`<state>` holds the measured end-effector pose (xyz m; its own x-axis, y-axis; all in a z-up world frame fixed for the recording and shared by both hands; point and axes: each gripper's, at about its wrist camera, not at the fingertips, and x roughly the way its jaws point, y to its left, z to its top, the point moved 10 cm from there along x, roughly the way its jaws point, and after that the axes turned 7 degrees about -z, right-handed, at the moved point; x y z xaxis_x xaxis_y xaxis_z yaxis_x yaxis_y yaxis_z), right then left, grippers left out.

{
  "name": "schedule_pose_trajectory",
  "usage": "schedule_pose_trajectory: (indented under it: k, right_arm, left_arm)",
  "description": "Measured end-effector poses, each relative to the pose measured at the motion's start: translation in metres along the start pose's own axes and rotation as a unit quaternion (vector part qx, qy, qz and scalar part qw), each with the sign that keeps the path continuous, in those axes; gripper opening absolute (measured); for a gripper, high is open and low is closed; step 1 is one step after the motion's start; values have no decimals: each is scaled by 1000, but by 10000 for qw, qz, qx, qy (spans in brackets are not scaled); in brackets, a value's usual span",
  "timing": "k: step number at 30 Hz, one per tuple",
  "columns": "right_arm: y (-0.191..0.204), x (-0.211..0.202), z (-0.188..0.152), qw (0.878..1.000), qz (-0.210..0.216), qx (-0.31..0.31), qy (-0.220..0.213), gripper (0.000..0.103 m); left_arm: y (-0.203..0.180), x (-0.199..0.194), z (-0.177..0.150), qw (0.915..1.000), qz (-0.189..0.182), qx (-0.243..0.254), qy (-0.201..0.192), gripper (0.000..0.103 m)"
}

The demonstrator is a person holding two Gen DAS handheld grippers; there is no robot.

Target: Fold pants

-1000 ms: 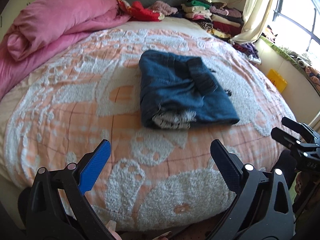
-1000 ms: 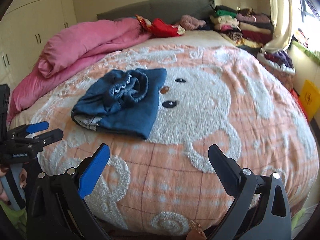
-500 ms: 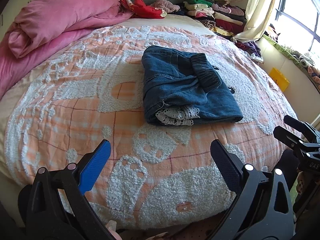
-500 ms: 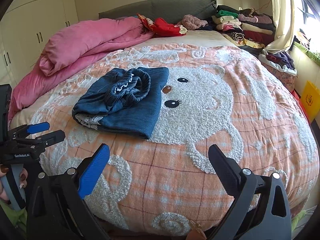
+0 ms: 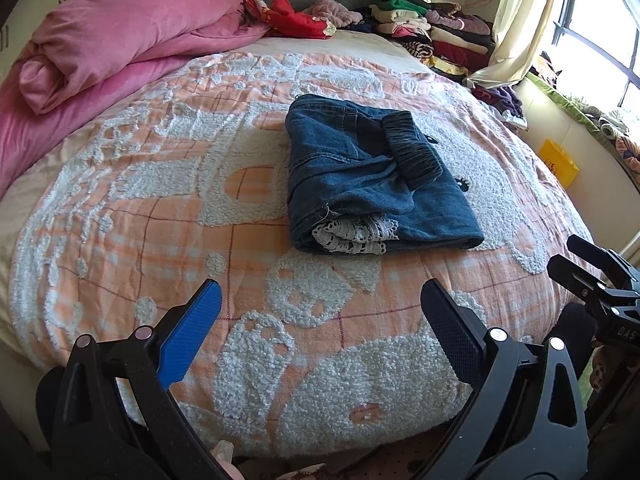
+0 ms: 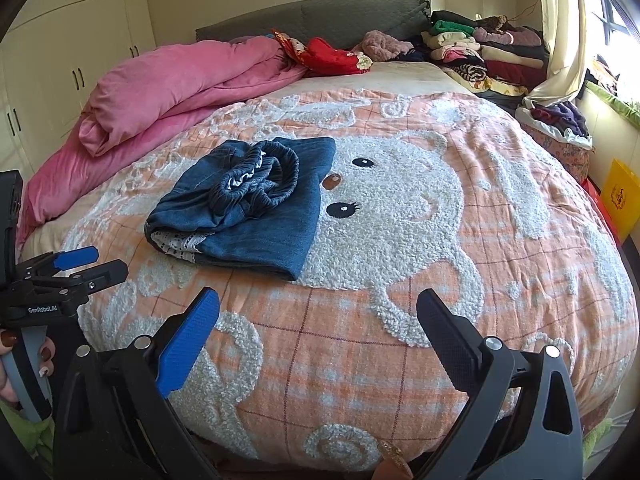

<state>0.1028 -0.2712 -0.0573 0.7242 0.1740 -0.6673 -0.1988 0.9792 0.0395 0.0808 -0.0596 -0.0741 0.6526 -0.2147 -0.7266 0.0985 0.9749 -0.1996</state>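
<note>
Blue denim pants (image 5: 372, 176) lie folded in a compact bundle on the orange-and-white bedspread (image 5: 160, 208), elastic waistband on top and white lace hem showing at the near edge. They also show in the right wrist view (image 6: 248, 204). My left gripper (image 5: 320, 320) is open and empty, held back over the bed's near edge. My right gripper (image 6: 318, 324) is open and empty, also near the bed's edge. The right gripper shows at the right of the left wrist view (image 5: 592, 276); the left gripper shows at the left of the right wrist view (image 6: 68, 268).
A pink duvet (image 5: 120, 40) is piled at the far left. Folded clothes (image 5: 436, 36) are stacked at the far right by the curtain (image 5: 520, 20). A grey headboard (image 6: 320, 20) is behind. A yellow bag (image 6: 620, 196) stands on the floor at right.
Both grippers stay open and empty. Both views have tilted and come slightly nearer, so the pants sit lower and larger in frame. The pants have not moved.
</note>
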Motion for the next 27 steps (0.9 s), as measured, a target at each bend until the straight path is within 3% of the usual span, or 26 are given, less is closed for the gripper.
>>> schedule_pose_trajectory:
  k: [27]
  right_arm:
    - [-3, -2, 0, 10000, -27, 24, -14, 98]
  left_arm:
    - [-2, -5, 1, 10000, -51, -4, -25, 93]
